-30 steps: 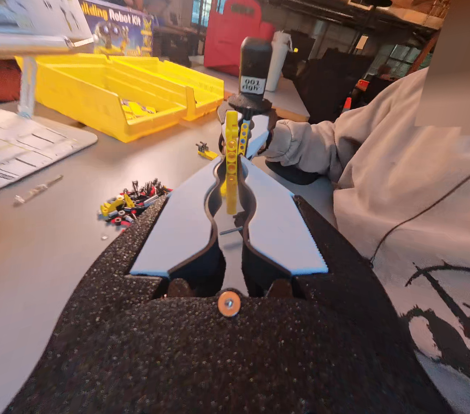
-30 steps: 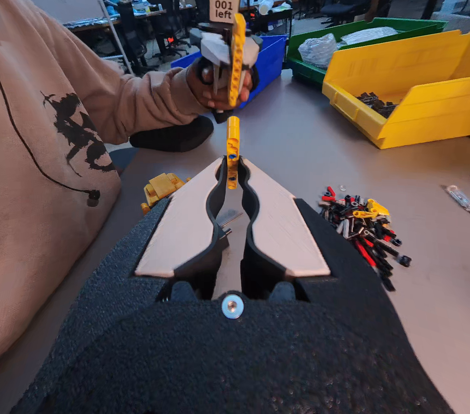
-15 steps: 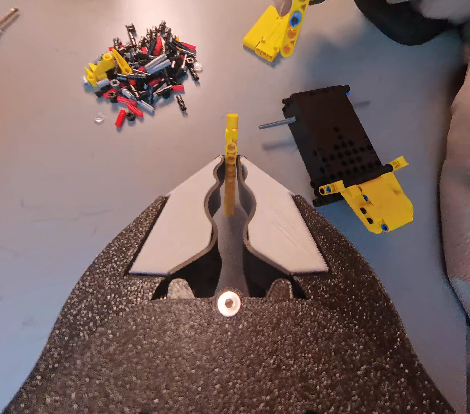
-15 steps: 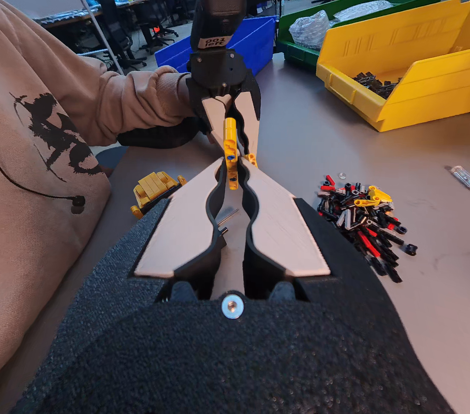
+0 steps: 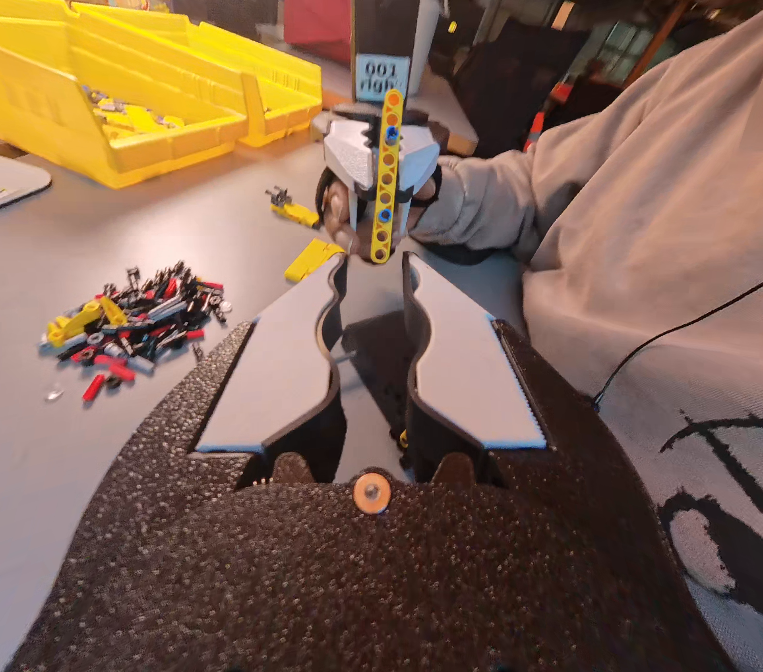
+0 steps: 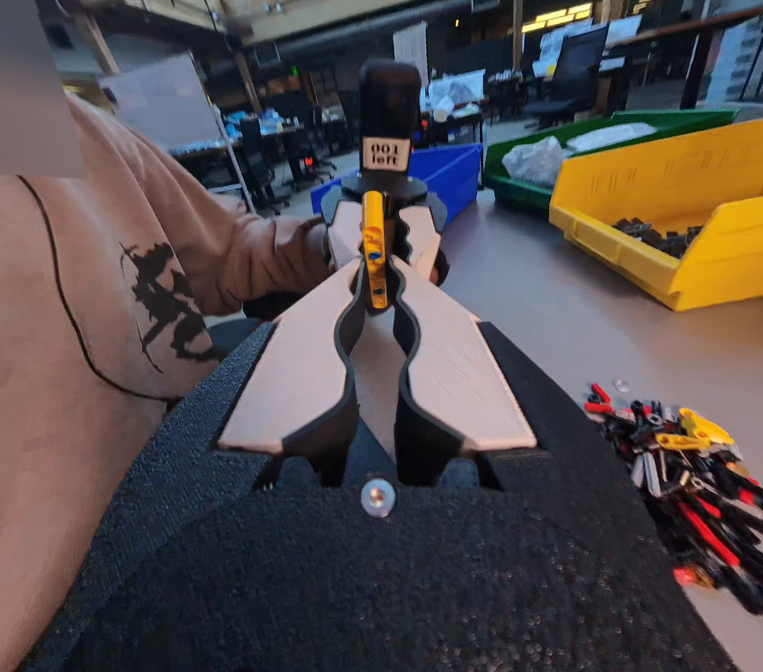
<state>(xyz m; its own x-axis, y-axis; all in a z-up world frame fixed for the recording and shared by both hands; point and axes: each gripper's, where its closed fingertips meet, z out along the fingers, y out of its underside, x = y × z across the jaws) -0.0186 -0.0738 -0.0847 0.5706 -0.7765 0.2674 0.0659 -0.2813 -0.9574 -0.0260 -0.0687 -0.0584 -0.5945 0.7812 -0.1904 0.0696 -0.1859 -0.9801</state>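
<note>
My right gripper (image 6: 375,264) is shut on a long yellow beam (image 6: 373,215) with holes and blue pins and holds it upright above the table. In the left wrist view the same beam (image 5: 386,165) stands in the right gripper (image 5: 380,198), straight ahead. My left gripper (image 5: 373,264) is open and empty, its tips just below the beam's lower end. It faces the right gripper at close range, and the right wrist view shows it (image 6: 384,235) behind the beam. A black block (image 5: 380,355) lies on the table under the left gripper.
A pile of small black, red and yellow parts (image 5: 132,322) lies on the grey table, to the right in the right wrist view (image 6: 681,454). Yellow bins (image 5: 124,107) (image 6: 660,219), a blue bin (image 6: 446,169) and a green bin (image 6: 578,140) stand behind. A flat yellow piece (image 5: 309,264) lies near the left fingertips. My left and right fingertips are right by each other.
My left gripper has tilted up from looking down at the table and opened; the yellow beam it held is no longer between its fingers. The right gripper has stayed shut on its beam and come closer.
</note>
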